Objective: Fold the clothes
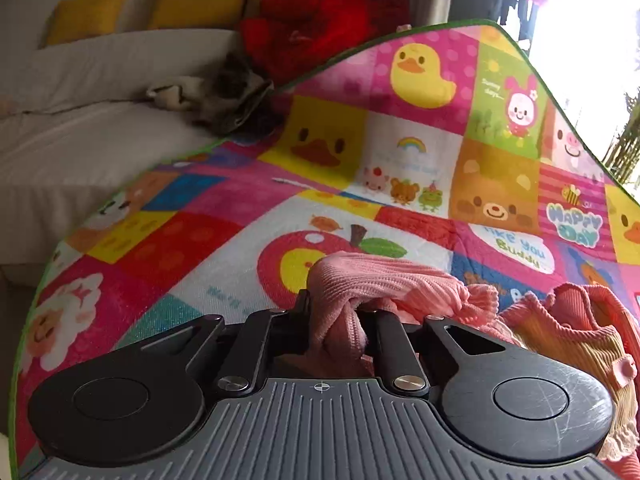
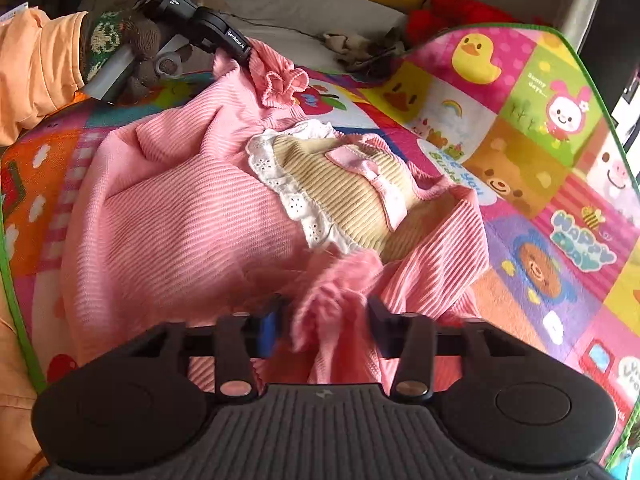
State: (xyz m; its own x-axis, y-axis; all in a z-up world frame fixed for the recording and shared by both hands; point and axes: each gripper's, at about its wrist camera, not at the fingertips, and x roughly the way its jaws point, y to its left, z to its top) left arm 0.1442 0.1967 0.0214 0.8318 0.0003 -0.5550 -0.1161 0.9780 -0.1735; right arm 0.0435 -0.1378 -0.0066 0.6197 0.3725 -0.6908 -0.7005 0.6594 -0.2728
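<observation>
A pink ribbed child's garment (image 2: 180, 216) with a beige front panel, white lace trim and a pink bow (image 2: 376, 184) lies crumpled on a colourful cartoon play mat (image 2: 540, 152). My left gripper (image 1: 340, 316) is shut on a bunch of the pink fabric (image 1: 384, 280); it also shows in the right wrist view (image 2: 236, 50) at the garment's far edge near a ruffled cuff (image 2: 282, 86). My right gripper (image 2: 324, 320) has pink fabric bunched between its fingers at the near edge; the fabric there is blurred.
The mat (image 1: 400, 160) lies over a white bed. Yellow cushions (image 1: 200, 0), a red cloth heap (image 1: 312, 28) and a grey-brown garment (image 1: 224, 92) lie behind it. A bright window (image 1: 592, 40) is at the right. An orange sleeve (image 2: 36, 68) shows at the left.
</observation>
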